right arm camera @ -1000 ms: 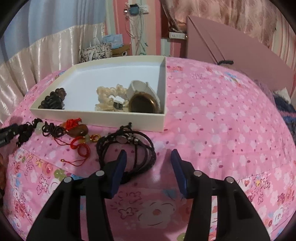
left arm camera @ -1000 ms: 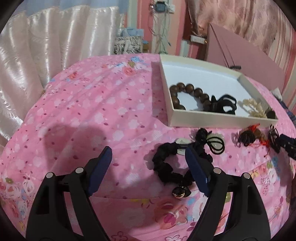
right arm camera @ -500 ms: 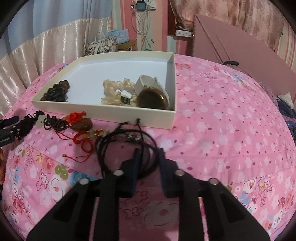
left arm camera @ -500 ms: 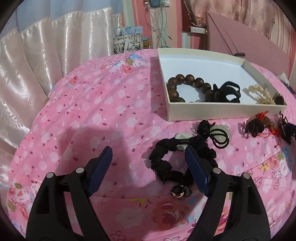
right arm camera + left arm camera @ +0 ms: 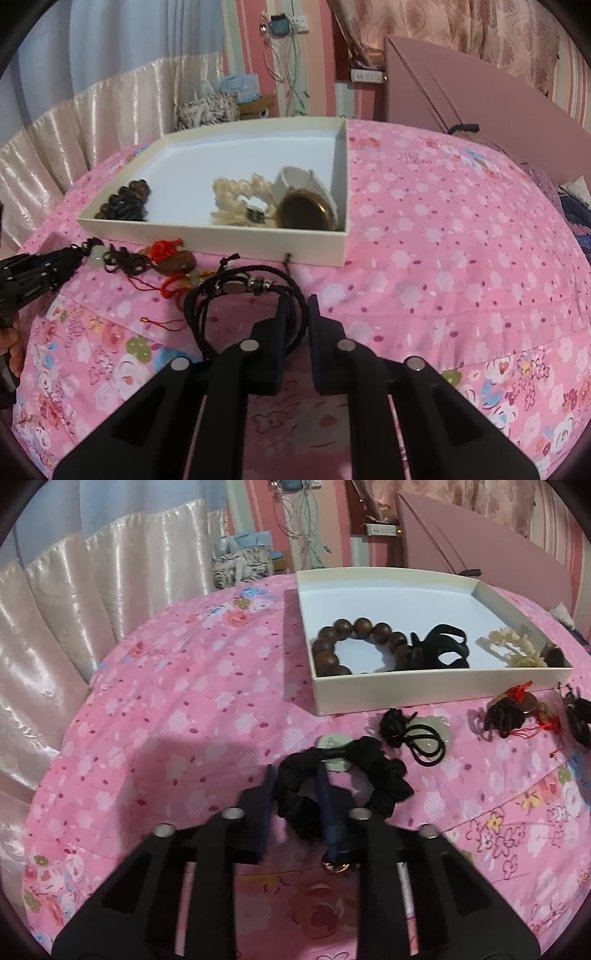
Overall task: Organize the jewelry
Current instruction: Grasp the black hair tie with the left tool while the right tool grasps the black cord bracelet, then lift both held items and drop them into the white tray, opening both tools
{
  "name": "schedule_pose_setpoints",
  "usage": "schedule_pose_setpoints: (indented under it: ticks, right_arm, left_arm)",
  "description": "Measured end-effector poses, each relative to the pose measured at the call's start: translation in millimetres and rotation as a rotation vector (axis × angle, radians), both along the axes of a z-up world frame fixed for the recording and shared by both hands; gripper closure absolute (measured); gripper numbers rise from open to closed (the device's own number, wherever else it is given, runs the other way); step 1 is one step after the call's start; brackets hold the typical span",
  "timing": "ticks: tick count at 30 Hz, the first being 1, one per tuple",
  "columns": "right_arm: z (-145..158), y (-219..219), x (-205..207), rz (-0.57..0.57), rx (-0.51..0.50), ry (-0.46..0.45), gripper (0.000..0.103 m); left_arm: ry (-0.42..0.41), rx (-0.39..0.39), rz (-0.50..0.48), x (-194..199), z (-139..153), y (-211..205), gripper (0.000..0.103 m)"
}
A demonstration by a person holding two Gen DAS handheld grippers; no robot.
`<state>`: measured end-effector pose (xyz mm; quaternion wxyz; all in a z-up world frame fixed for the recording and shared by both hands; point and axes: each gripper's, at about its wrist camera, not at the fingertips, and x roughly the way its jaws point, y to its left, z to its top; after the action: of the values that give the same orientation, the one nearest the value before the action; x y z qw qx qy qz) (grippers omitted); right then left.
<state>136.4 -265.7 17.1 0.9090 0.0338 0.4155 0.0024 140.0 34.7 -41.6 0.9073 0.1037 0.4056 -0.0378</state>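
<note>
Left gripper jaws pinch the soft, light black fabric scrunchie; right gripper jaws clamp the limp black cord bracelet; both deform easily.

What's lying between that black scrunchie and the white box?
In the left wrist view, a pale disc pendant and a black cord knot with thin loops lie on the pink cloth between the black scrunchie and the white box.

Dim indoor light, heavy fisheye bend w/ dark corners.
My fingers look blurred; soft shadow mid-left on bedspread.
</note>
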Motion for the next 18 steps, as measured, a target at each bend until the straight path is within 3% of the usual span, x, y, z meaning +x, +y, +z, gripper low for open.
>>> schedule_pose_setpoints:
  ticks: [11, 18]
  right_arm:
    - [13, 9, -14, 0.056, 0.037, -0.076, 0.093]
    - [16, 10, -19, 0.074, 0.071, -0.095, 0.093]
  left_arm:
    - [-0.089, 0.009, 0.181, -11, 12, 24, 0.093]
    - [-0.119, 0.02, 0.221, -15, 16, 27, 0.093]
